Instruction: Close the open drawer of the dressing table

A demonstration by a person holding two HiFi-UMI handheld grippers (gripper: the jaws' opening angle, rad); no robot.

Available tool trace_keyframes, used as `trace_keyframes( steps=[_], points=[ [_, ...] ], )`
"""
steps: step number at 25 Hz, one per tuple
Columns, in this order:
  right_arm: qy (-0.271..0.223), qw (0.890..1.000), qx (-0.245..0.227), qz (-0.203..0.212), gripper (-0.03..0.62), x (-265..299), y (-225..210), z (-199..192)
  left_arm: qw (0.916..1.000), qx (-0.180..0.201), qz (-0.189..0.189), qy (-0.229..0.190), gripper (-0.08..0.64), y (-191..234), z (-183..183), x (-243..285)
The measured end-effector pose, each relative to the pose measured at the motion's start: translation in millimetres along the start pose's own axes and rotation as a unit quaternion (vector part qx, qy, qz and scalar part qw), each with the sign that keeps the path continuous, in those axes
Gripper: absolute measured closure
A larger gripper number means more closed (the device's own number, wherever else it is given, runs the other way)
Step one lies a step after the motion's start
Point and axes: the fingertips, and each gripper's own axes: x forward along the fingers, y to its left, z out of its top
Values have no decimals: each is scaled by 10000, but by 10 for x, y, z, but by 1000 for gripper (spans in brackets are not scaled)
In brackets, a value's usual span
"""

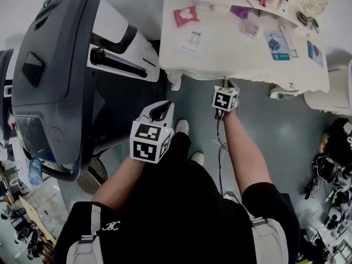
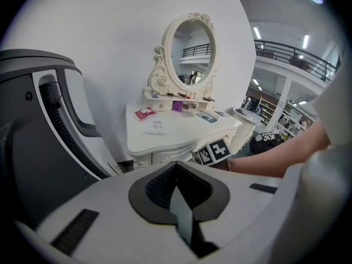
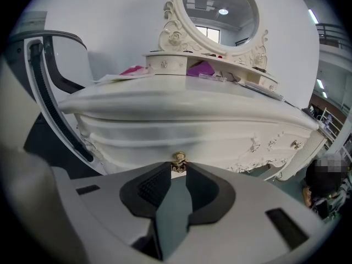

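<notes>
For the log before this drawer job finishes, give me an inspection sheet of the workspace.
Surface: white dressing table, front of the top mostly bare.
Job's things: gold knob on the drawer front; how far the drawer is open cannot be told.
Clutter: pink packet, blue card and small cosmetics on top.
Grippers: right gripper closed on the knob; left gripper shut, empty, away from the table.
Cables: black cable beside the right forearm.
Surroundings: large grey and white machine, oval mirror.
</notes>
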Motion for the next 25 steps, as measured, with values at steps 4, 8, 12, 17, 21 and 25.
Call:
trace_keyframes(
  steps=[4,8,12,17,21,25],
  points=[
    [65,10000,7,-48,500,62,9,41,10000,12,2,-58,552,46,81,8],
    [114,9998,115,-69,500,93,23,40,9998,113,-52,-139,552,65,152,0],
    [4,10000,86,-47,500,71,20,74,9996,173,-77,-191,552,75,220,-16],
    [-182,9998,21,125,580,-210,66,98,9986,225,-193,-427,552,5,380,-8],
    [-419,9980,-11,465,581,-556,184,131,9970,298,-349,-626,552,-147,525,2],
    [-1017,9933,51,554,581,-986,128,406,9941,410,-523,-853,552,-326,707,5]
  ],
)
